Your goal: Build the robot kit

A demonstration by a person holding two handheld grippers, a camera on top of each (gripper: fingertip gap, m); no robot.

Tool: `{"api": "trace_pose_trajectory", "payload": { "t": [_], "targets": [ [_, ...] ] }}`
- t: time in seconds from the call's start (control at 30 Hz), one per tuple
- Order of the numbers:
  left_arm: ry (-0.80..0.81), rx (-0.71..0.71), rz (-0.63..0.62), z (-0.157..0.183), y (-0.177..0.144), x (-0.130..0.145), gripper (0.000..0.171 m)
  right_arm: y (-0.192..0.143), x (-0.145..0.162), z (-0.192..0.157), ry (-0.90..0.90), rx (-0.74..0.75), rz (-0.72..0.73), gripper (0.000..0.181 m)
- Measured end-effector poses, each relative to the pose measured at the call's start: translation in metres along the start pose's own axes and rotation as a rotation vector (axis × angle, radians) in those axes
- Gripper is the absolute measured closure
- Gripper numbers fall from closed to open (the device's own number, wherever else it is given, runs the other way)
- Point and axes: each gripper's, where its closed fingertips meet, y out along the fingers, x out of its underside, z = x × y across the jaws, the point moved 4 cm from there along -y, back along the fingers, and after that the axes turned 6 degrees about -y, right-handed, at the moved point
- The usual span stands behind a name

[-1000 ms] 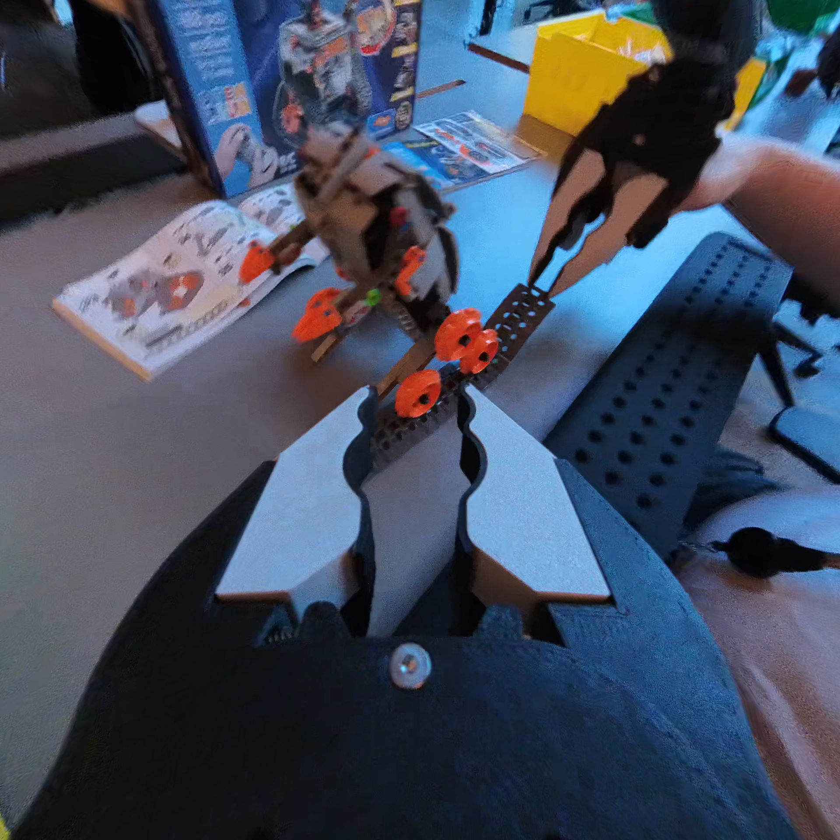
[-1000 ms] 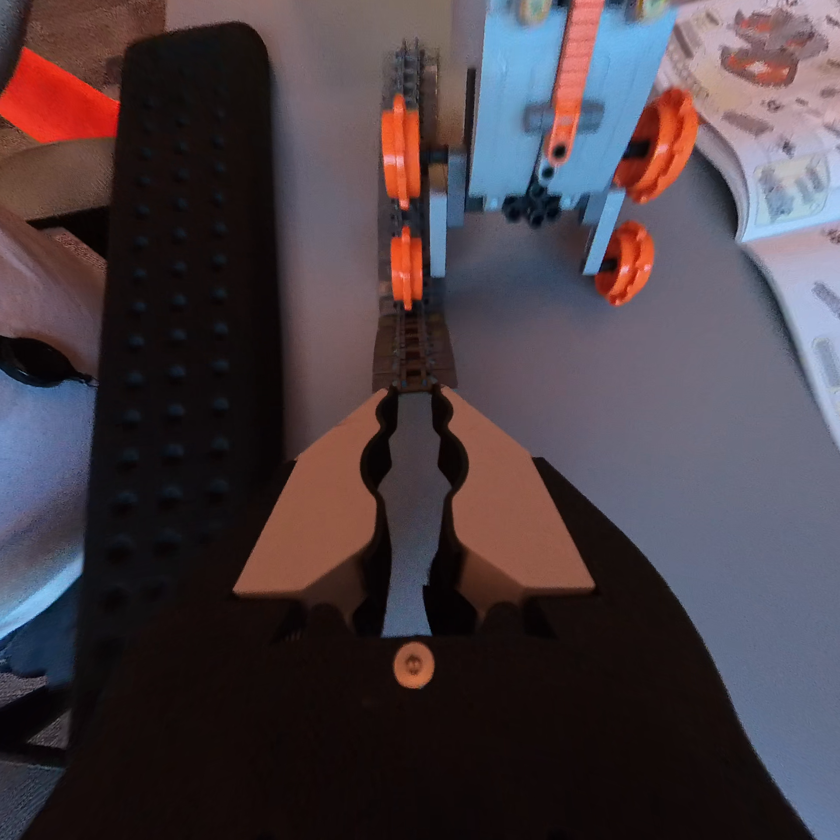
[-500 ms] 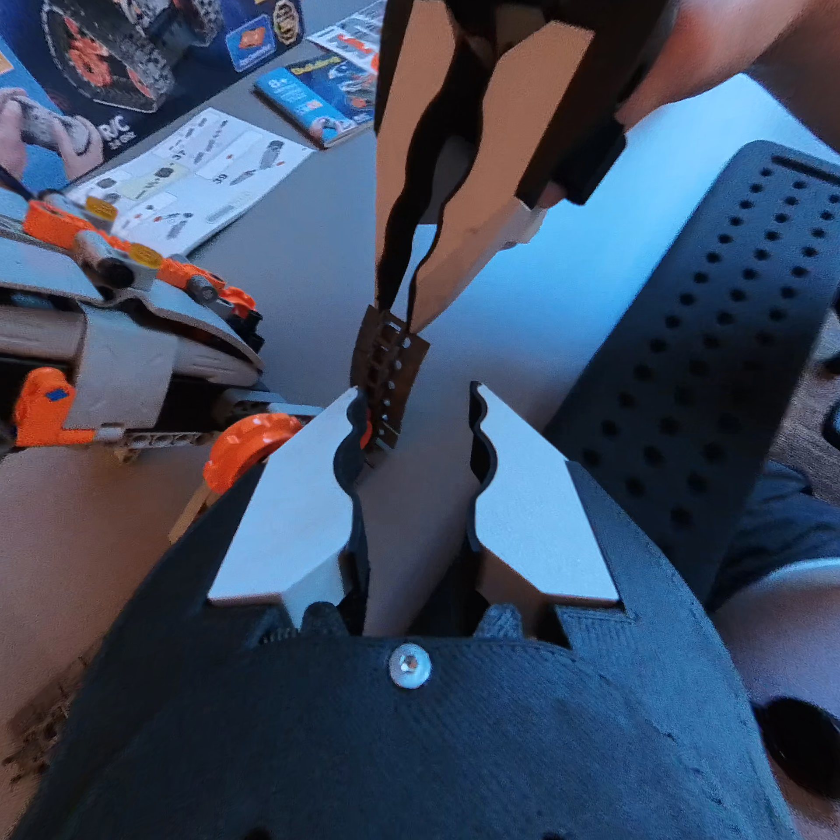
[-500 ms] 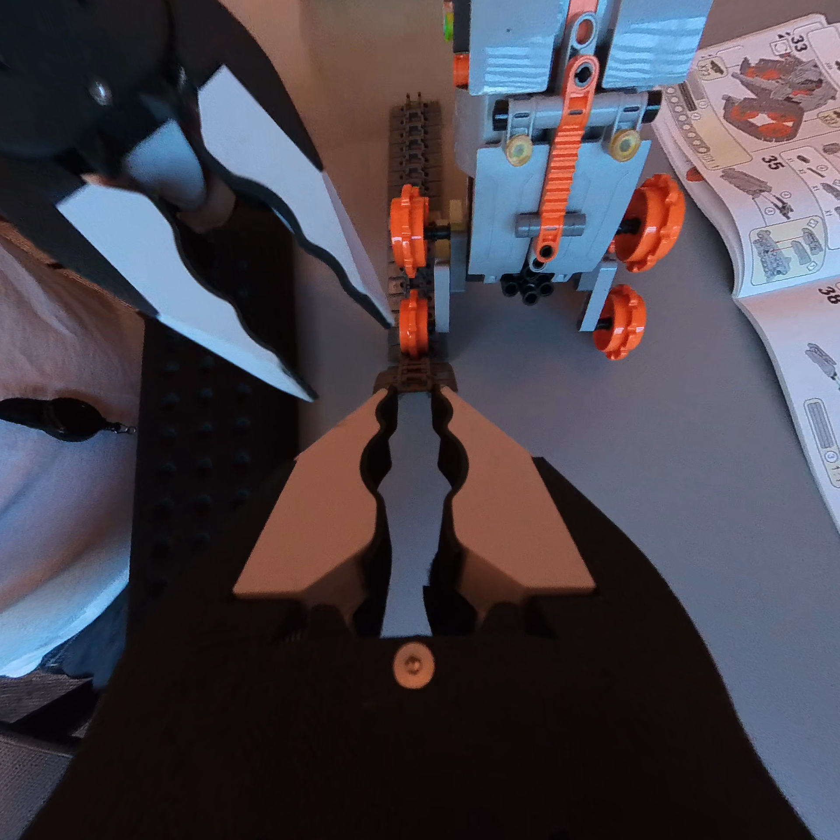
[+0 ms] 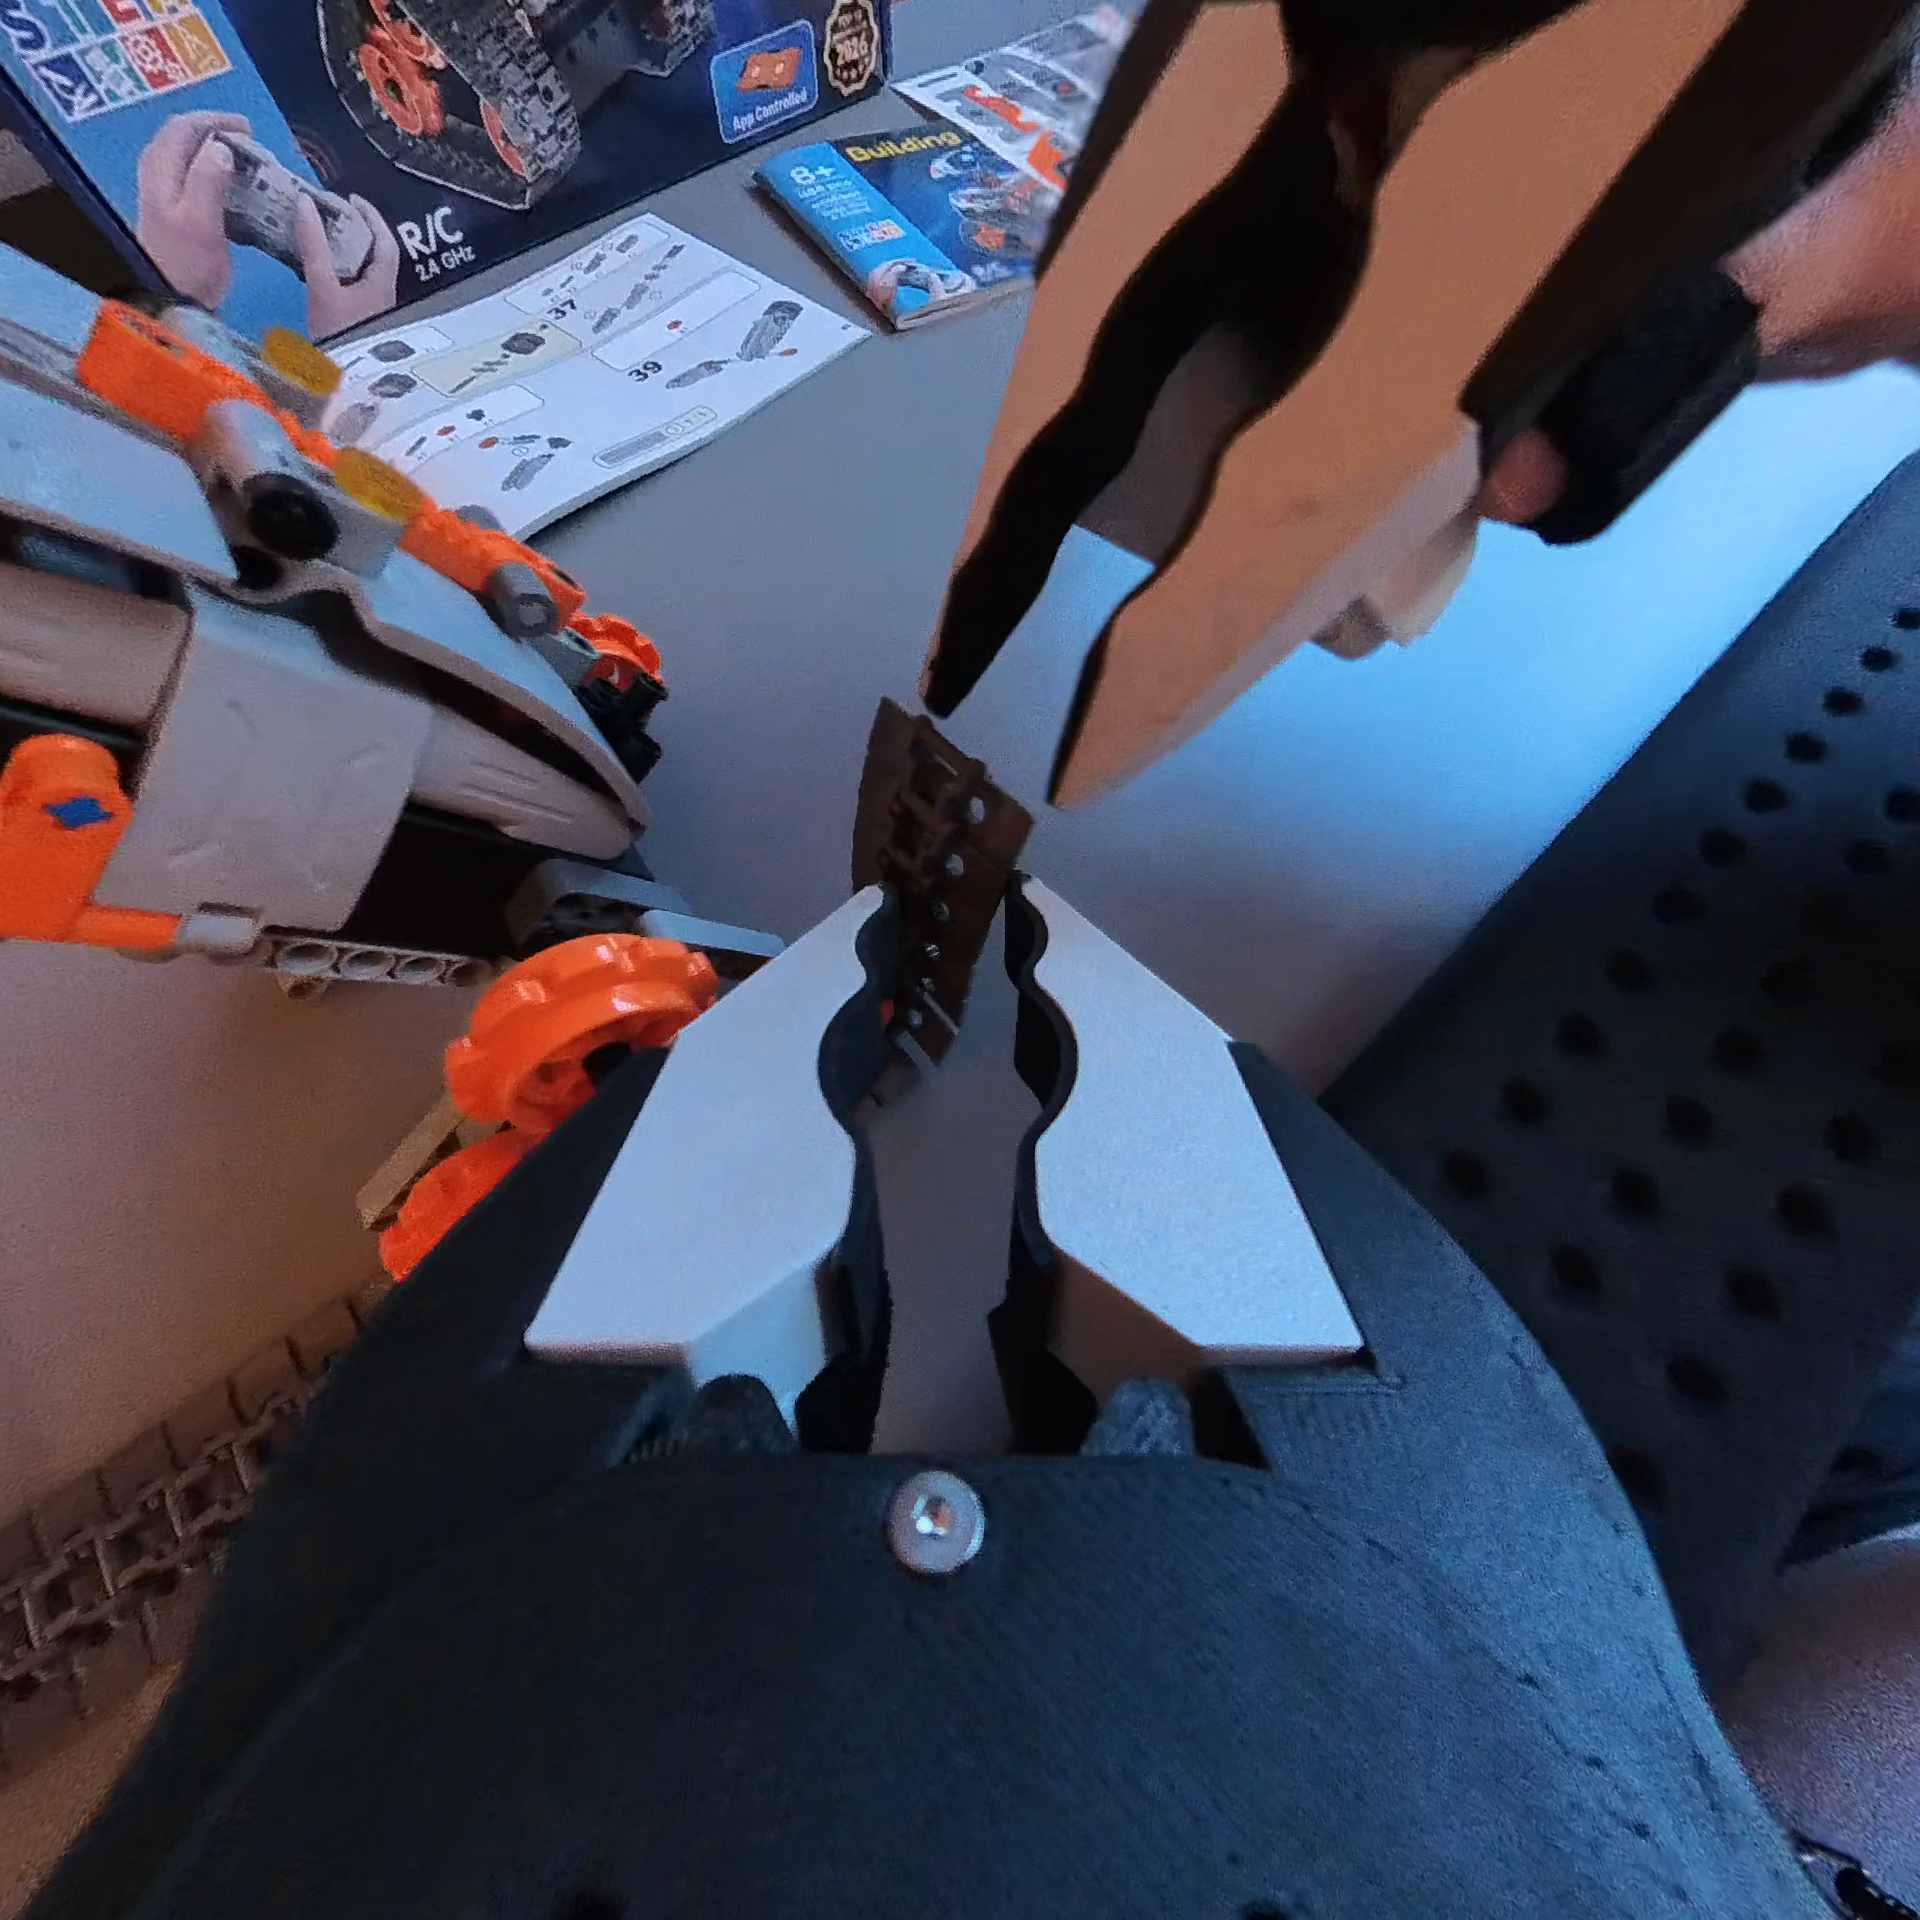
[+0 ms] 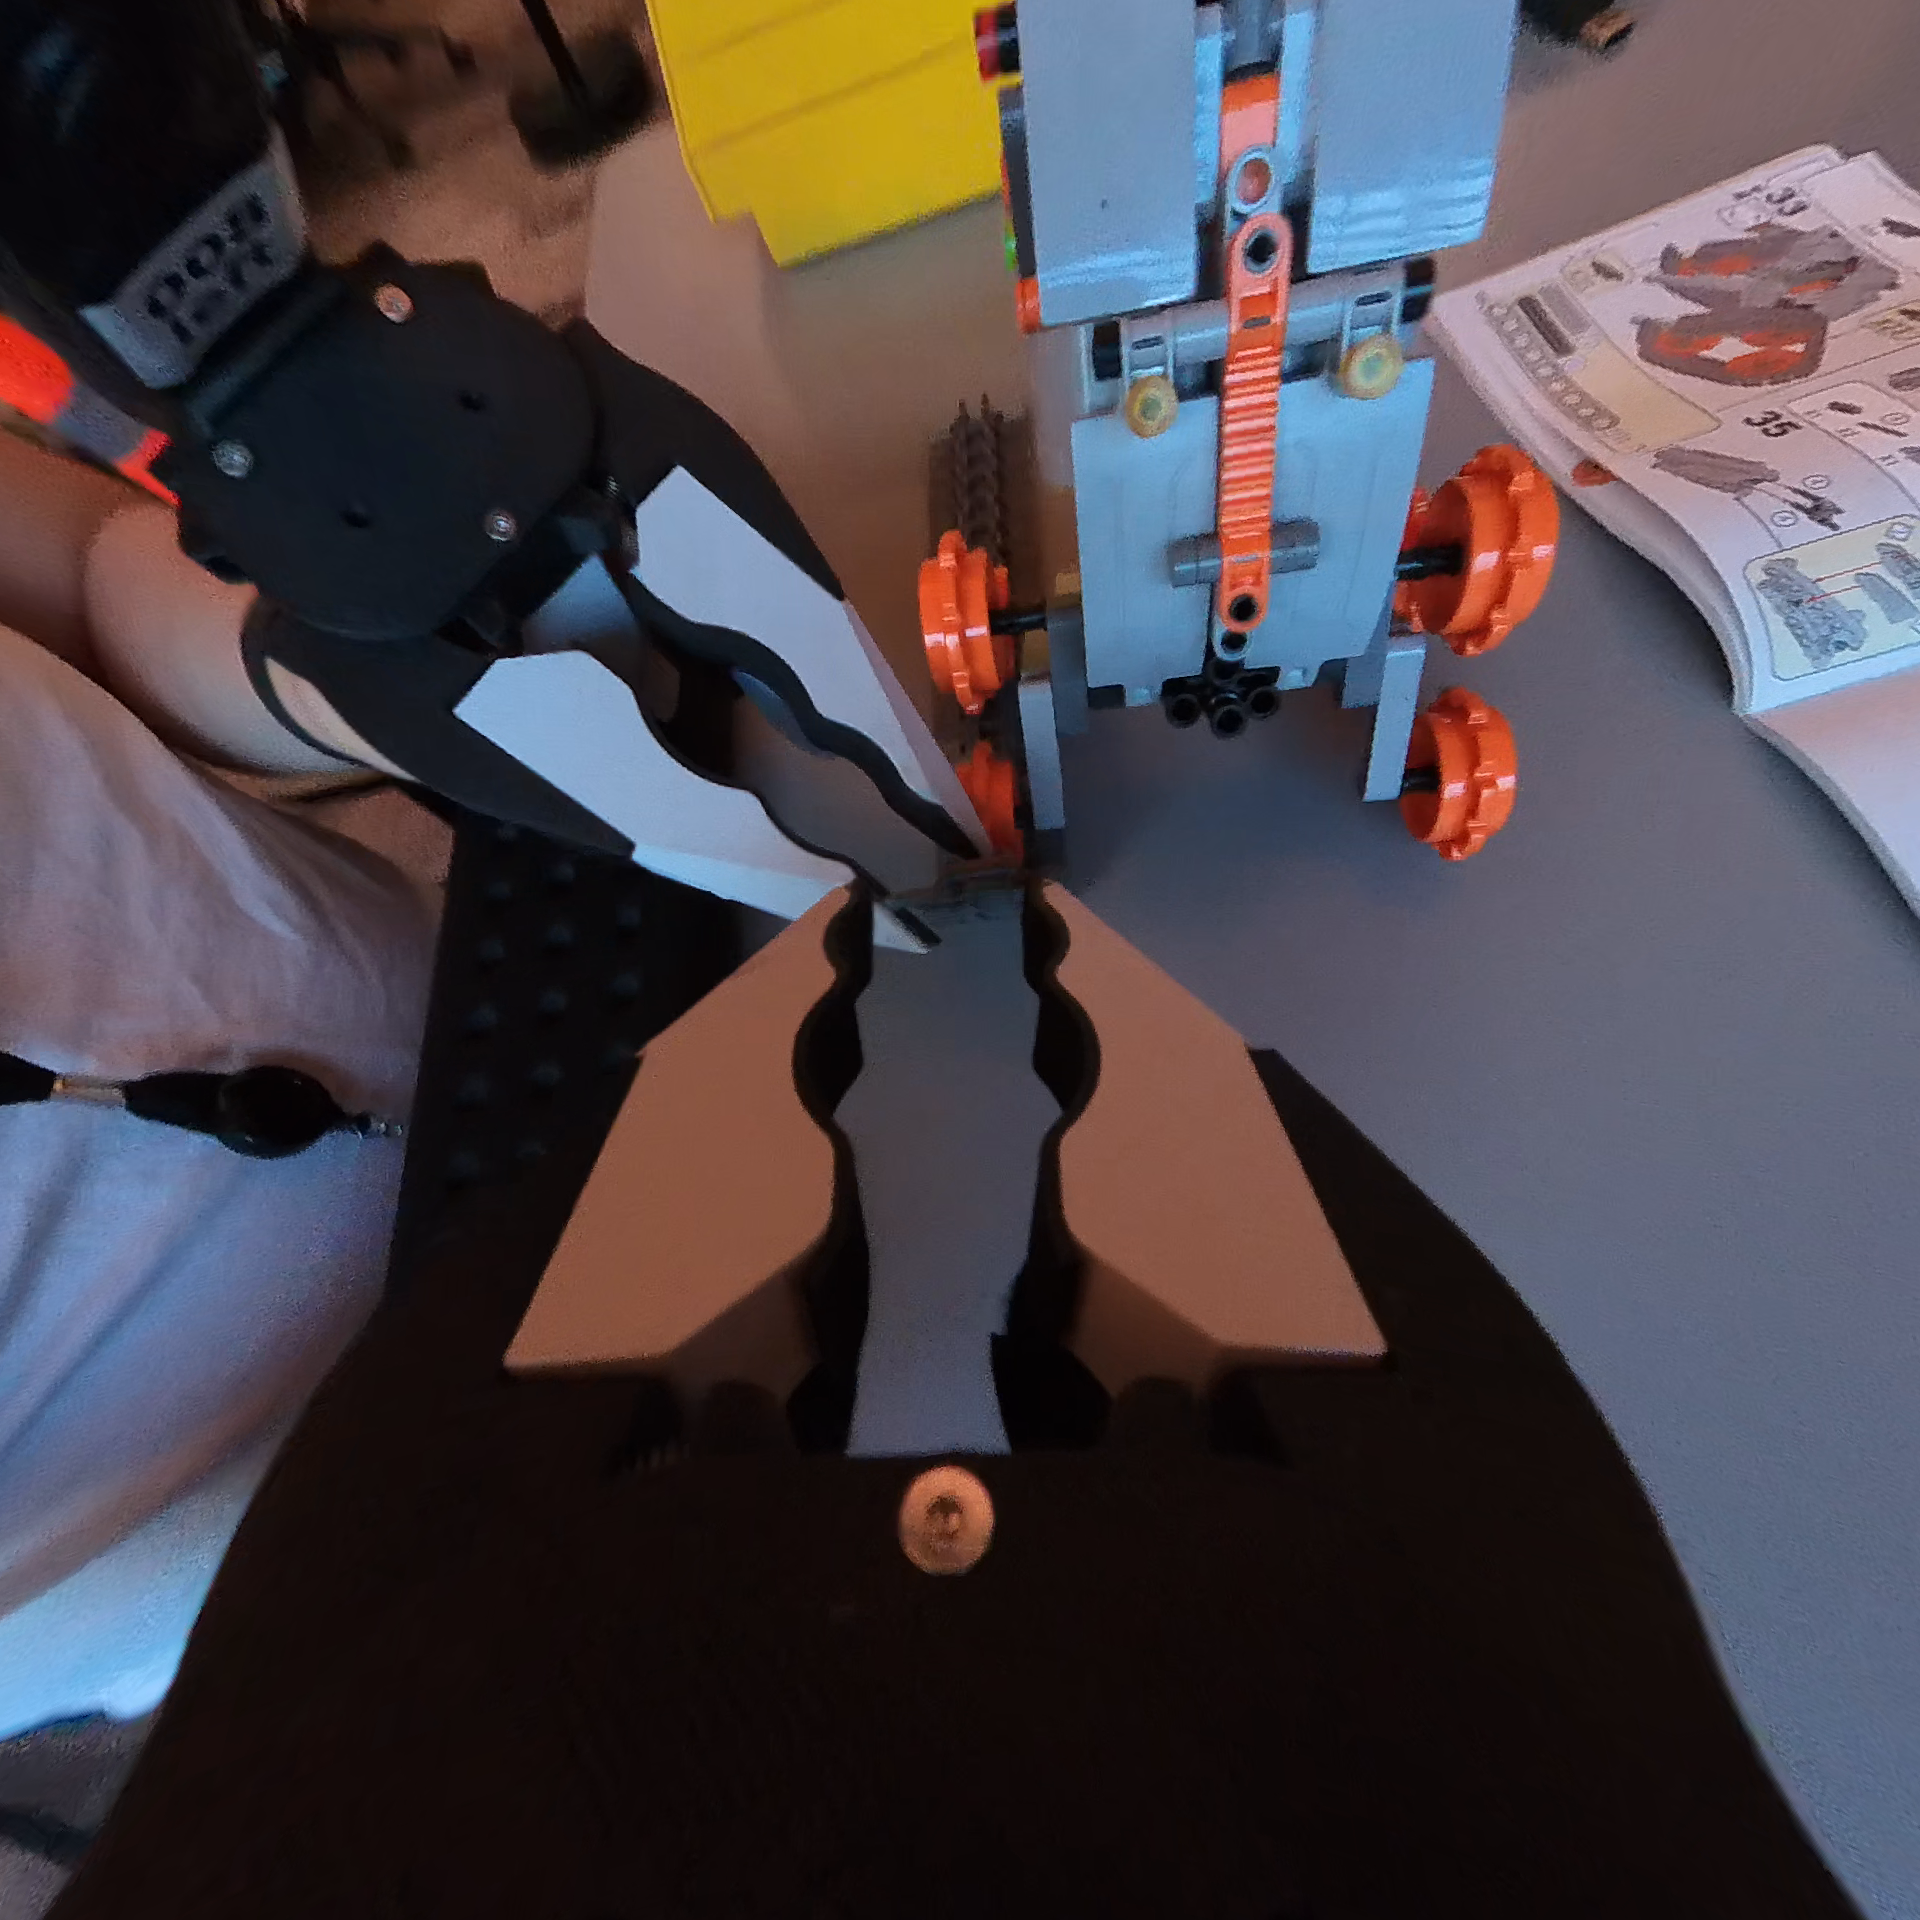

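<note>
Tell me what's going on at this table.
A person holds two grippers over a grey table, both meeting at one end of a dark tread strip. The left gripper has that end between its fingertips; the right gripper straddles the end from the opposite side. It is unclear whether either is clamped. The strip runs along the orange wheels of a grey brick-built vehicle. An open instruction booklet lies beside it.
</note>
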Motion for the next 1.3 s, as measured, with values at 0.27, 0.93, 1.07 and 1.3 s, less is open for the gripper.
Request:
{"api": "trace_pose_trajectory", "payload": {
  "t": [0.27, 0.93, 1.07, 1.3],
  "targets": [
    [-0.034, 0.015, 0.018, -0.002, -0.002, -0.001, 0.157, 0.009, 0.013, -0.004, 0.441, 0.077, 0.323, 0.14],
    [-0.05, 0.075, 0.007, 0.0, -0.007, 0.002, 0.155, 0.021, 0.01, -0.011, 0.552, 0.481, 0.071, 0.169],
    [-0.028, 0.113, 0.133, -0.007, -0.048, -0.004, 0.155, 0.02, 0.019, -0.01, 0.566, 0.501, 0.063, 0.171],
    [0.288, 0.082, 0.369, -0.09, -0.132, -0.081, 0.106, 0.011, 0.028, -0.007, 0.573, 0.518, 0.079, 0.175]
  ]
}}
